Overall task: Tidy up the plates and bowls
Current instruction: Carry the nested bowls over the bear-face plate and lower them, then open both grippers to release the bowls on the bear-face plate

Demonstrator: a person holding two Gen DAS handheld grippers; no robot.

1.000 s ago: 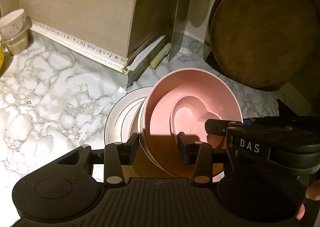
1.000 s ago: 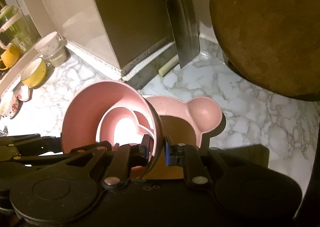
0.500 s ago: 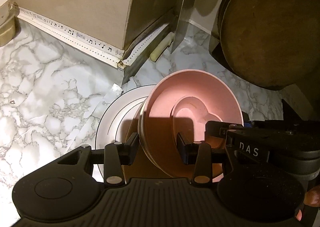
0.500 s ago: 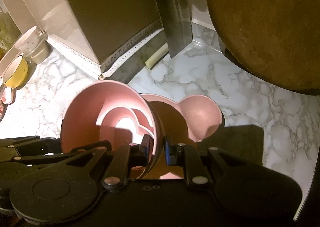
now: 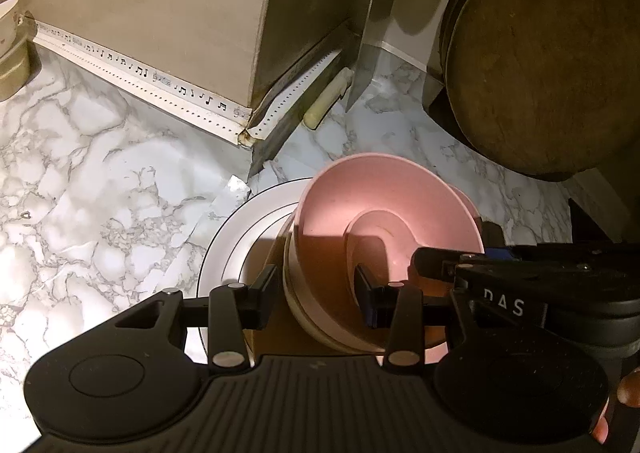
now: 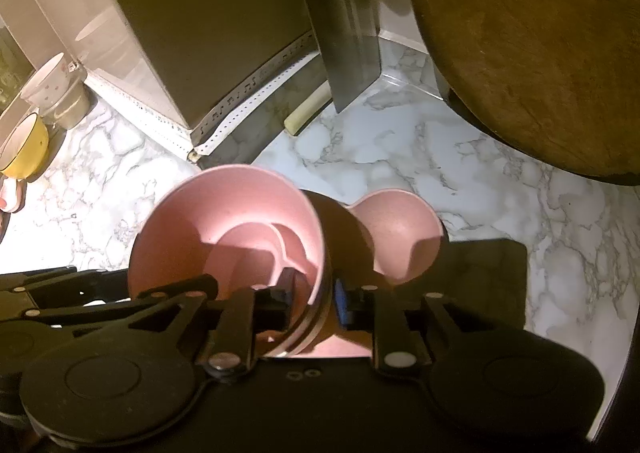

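Note:
A pink bowl [image 5: 384, 205] with a heart-shaped pink dish [image 5: 372, 237] inside it sits tilted over a white plate [image 5: 224, 253] with a dark rim line. Beneath its right side lies a pink plate with a round ear [image 6: 400, 229]. My left gripper [image 5: 316, 301] is shut on the bowl's left wall, one finger outside and one inside. My right gripper [image 6: 314, 297] straddles the bowl's right wall; its jaws are opening, with the rim between them and small gaps at the pads. The right gripper [image 5: 460, 253] also shows in the left wrist view.
A large round wooden board [image 5: 540, 53] leans at the back right. A cleaver blade [image 5: 368, 33] stands beside a beige wall corner [image 5: 160, 13]. A white cup [image 6: 52, 89] and a yellow cup [image 6: 24, 145] stand far left on the marble counter [image 6: 440, 141].
Both grippers and the pink bowl moved forward and down toward the wall corner, then stopped. The right gripper's fingers have spread apart off the bowl rim.

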